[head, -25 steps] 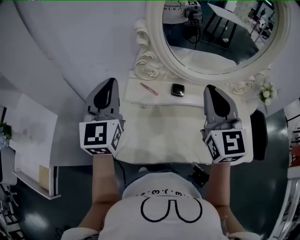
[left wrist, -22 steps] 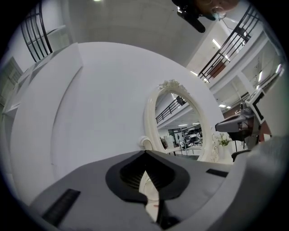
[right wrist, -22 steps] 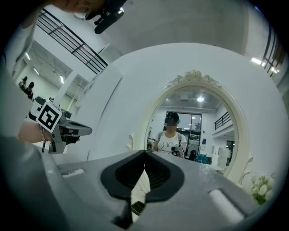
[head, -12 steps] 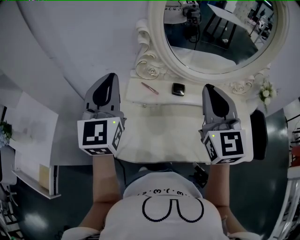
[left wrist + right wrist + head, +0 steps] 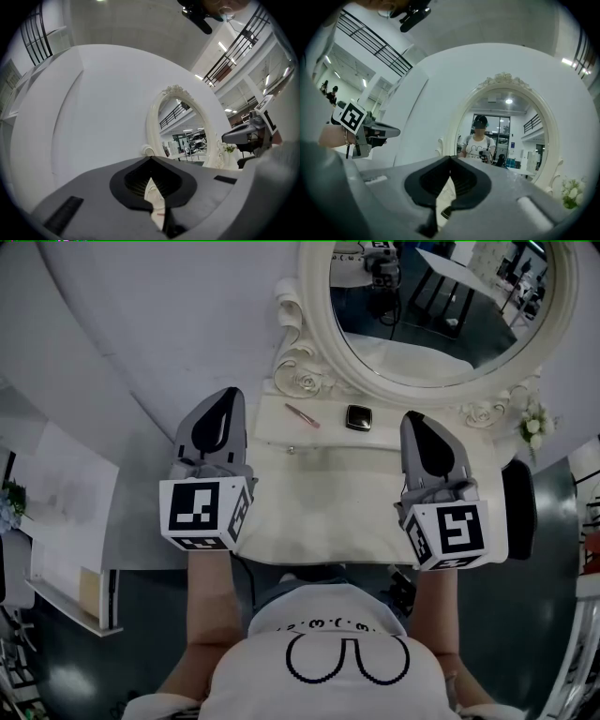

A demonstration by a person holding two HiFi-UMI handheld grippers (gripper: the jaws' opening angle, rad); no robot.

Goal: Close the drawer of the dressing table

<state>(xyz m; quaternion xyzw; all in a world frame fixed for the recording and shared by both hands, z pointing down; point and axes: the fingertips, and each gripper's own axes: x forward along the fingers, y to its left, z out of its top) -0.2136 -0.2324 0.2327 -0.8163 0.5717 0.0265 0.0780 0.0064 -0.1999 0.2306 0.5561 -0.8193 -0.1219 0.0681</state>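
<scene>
The white dressing table (image 5: pixel 328 434) stands against the wall under an oval mirror (image 5: pixel 441 310). Its drawer (image 5: pixel 319 512) is pulled out toward me, showing a cream inside. My left gripper (image 5: pixel 223 393) hovers over the drawer's left side, jaws together and empty. My right gripper (image 5: pixel 419 415) hovers over its right side, also shut with nothing in it. Both point level at the mirror wall. The left gripper view shows its jaws (image 5: pixel 151 159) meeting at the tip. The right gripper view shows the same (image 5: pixel 451 158), with a person reflected in the mirror (image 5: pixel 487 136).
A pink slim item (image 5: pixel 302 415) and a black compact (image 5: pixel 356 417) lie on the table top. White flowers (image 5: pixel 536 423) stand at the table's right end. A dark seat (image 5: pixel 518 512) is to the right, and a white shelf unit (image 5: pixel 56 512) to the left.
</scene>
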